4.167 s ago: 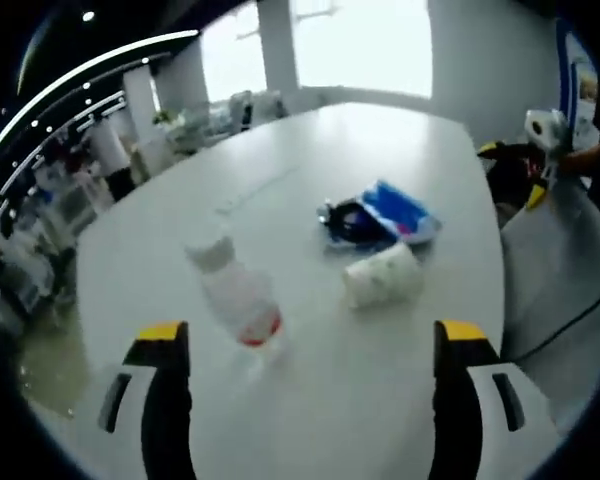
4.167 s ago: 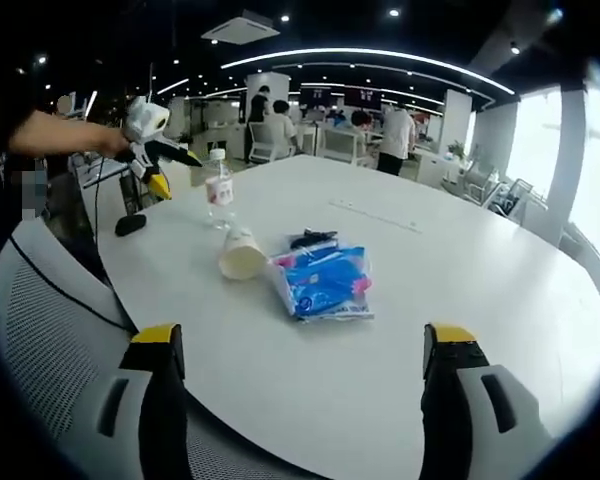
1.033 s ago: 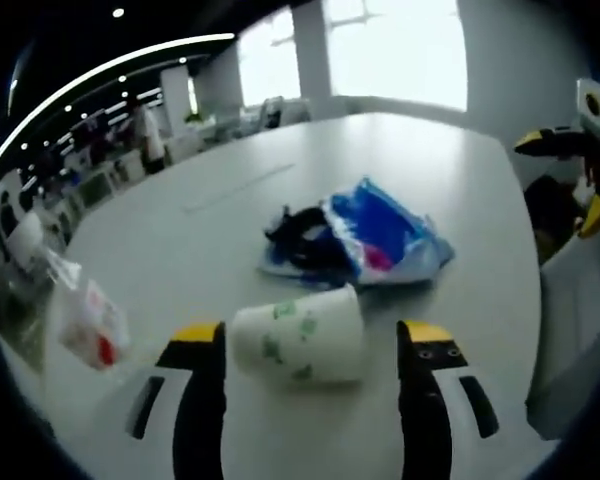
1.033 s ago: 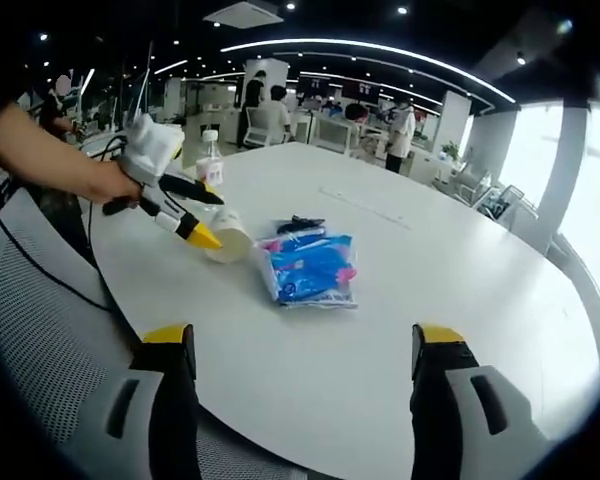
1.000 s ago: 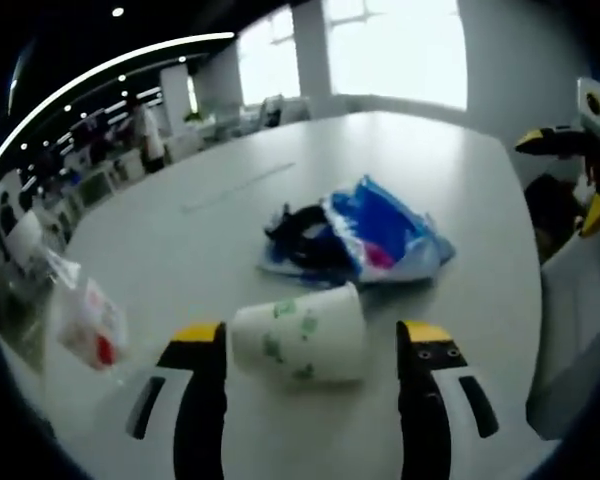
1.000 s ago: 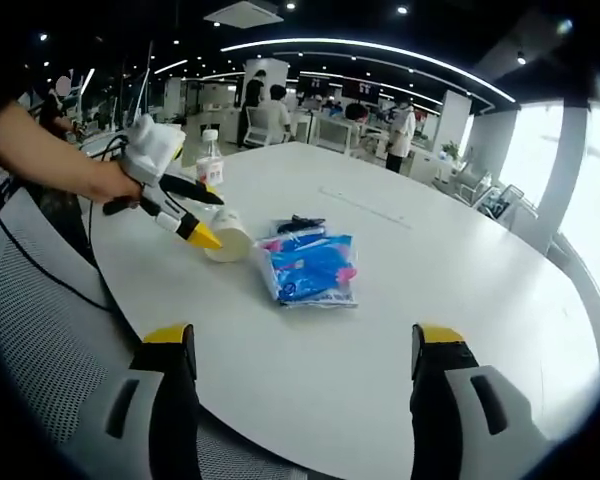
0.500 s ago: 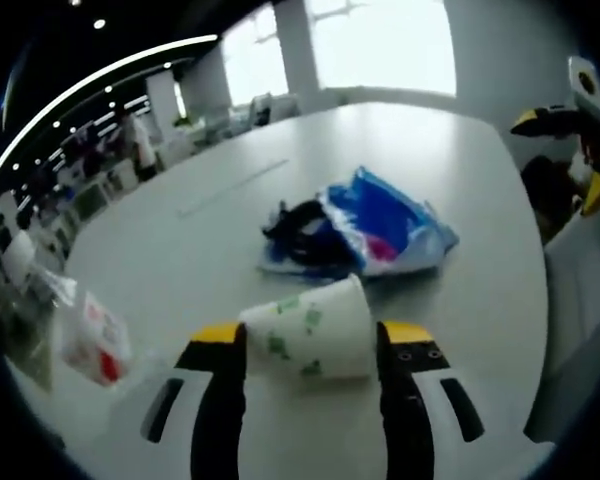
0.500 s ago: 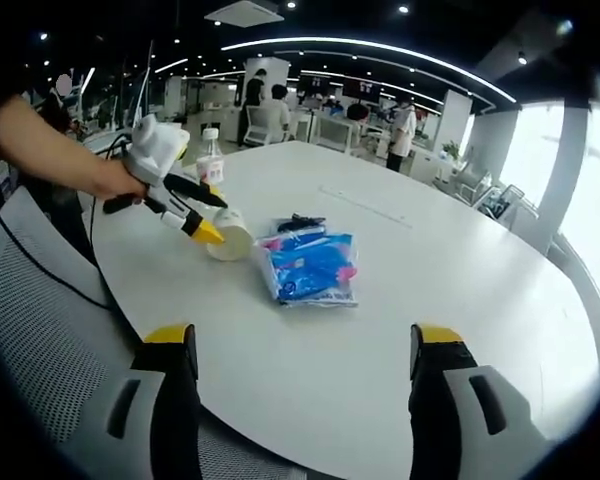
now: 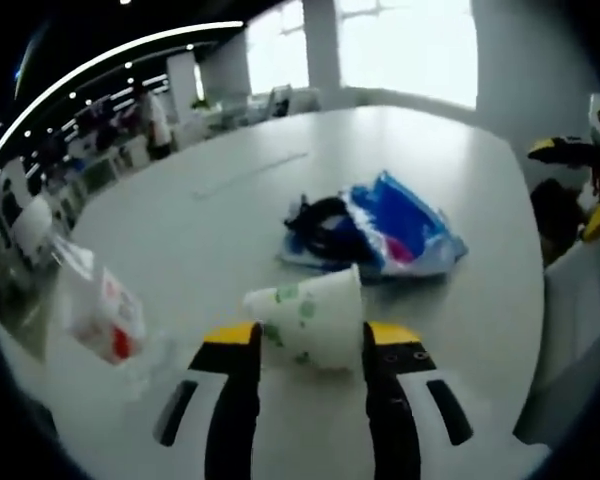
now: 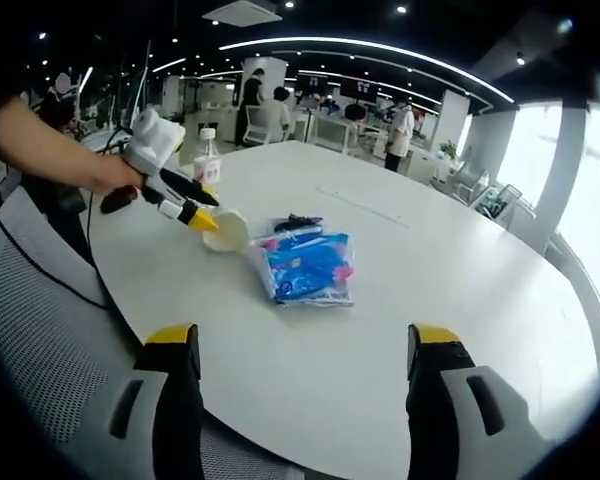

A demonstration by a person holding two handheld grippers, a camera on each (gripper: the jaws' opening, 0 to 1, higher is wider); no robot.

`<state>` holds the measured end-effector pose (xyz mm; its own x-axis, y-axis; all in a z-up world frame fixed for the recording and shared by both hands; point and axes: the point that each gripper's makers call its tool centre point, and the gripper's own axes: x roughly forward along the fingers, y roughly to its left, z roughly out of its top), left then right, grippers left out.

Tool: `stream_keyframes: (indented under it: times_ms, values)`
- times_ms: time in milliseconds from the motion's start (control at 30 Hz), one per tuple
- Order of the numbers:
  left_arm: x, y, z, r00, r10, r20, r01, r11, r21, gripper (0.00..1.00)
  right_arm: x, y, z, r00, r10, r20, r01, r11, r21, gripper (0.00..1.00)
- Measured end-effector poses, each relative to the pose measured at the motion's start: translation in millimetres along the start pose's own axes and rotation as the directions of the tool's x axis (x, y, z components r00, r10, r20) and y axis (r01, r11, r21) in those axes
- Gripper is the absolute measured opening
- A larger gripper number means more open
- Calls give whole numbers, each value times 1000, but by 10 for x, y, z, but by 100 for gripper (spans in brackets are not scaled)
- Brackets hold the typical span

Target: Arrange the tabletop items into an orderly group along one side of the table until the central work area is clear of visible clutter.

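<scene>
A white paper cup [image 9: 308, 322] with green print lies on its side between the jaws of my left gripper [image 9: 311, 336], which is shut on it. In the right gripper view that left gripper [image 10: 202, 219], held by a person's hand, grips the cup [image 10: 229, 231] at the table's left side. A blue snack packet [image 9: 405, 226] [image 10: 306, 267] lies mid-table with a black item [image 9: 318, 224] [image 10: 298, 220] against it. A small water bottle [image 9: 98, 314] [image 10: 208, 164] stands near the edge. My right gripper [image 10: 300, 342] hangs open over the near table edge.
The big white round table [image 10: 450, 290] stretches away to the right. A grey mesh chair [image 10: 40, 330] stands at its near left edge. The right gripper [image 9: 578, 185] shows at the right of the left gripper view. Desks and people fill the office behind.
My left gripper moved from the bottle to the cup, and its jaws have closed in on the cup's sides. The right gripper has barely moved.
</scene>
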<state>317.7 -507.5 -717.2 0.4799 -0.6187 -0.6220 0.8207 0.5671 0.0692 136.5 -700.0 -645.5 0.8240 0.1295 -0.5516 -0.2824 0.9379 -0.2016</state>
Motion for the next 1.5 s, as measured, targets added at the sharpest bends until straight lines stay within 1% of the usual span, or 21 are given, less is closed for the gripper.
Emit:
stream_keyframes:
  times_ms: [33, 67, 133, 233, 367, 467, 533, 667, 833, 1033, 1267, 1433, 1500]
  values:
    - [-9, 17, -18, 1000, 5, -8, -5, 1000, 12, 24, 1, 3, 1, 1000, 2, 0, -2, 1000, 1, 84]
    - [-16, 34, -43, 1000, 11, -18, -11, 1000, 20, 21, 1, 3, 1, 1000, 2, 0, -2, 1000, 0, 84]
    - [-17, 84, -94, 999, 28, -29, -28, 999, 27, 20, -1, 3, 2, 1000, 1, 0, -1, 1000, -2, 84]
    - [-25, 113, -118, 999, 27, -33, -27, 999, 22, 17, -1, -1, 1, 1000, 0, -1, 0, 1000, -2, 84]
    - [-28, 132, -113, 999, 30, -32, -28, 998, 56, 14, 2, -3, -3, 1000, 0, -3, 0, 1000, -3, 84]
    - [-19, 145, -95, 999, 31, -24, -29, 997, 68, 12, -1, -8, -4, 1000, -3, -3, 3, 1000, -4, 84]
    - [-11, 149, -103, 999, 29, -31, -27, 997, 69, 10, -2, -10, -4, 1000, -4, -3, 4, 1000, -2, 84]
    - [-9, 151, -100, 999, 27, -31, -25, 997, 78, 3, -1, -15, -12, 1000, -7, -7, 7, 1000, -5, 83]
    - [-26, 178, -94, 999, 38, -31, -34, 995, 93, 0, 1, -14, -17, 1000, -7, -11, 7, 1000, -9, 83]
    - [-69, 204, -65, 999, 42, -24, -39, 994, 100, 0, 3, -3, -25, 1000, -3, -16, 3, 1000, -16, 82]
    - [-111, 195, -32, 999, 16, -41, -12, 994, 106, 0, 3, 1, -26, 1000, -4, -16, 3, 1000, -19, 82]
    - [-138, 196, -16, 998, 1, -56, 5, 995, 96, 0, -3, 1, -6, 1000, -2, -5, 2, 1000, -8, 83]
    - [-158, 196, -9, 998, -5, -65, 11, 996, 94, 0, -6, 17, 27, 1000, 7, 12, -7, 1000, 4, 85]
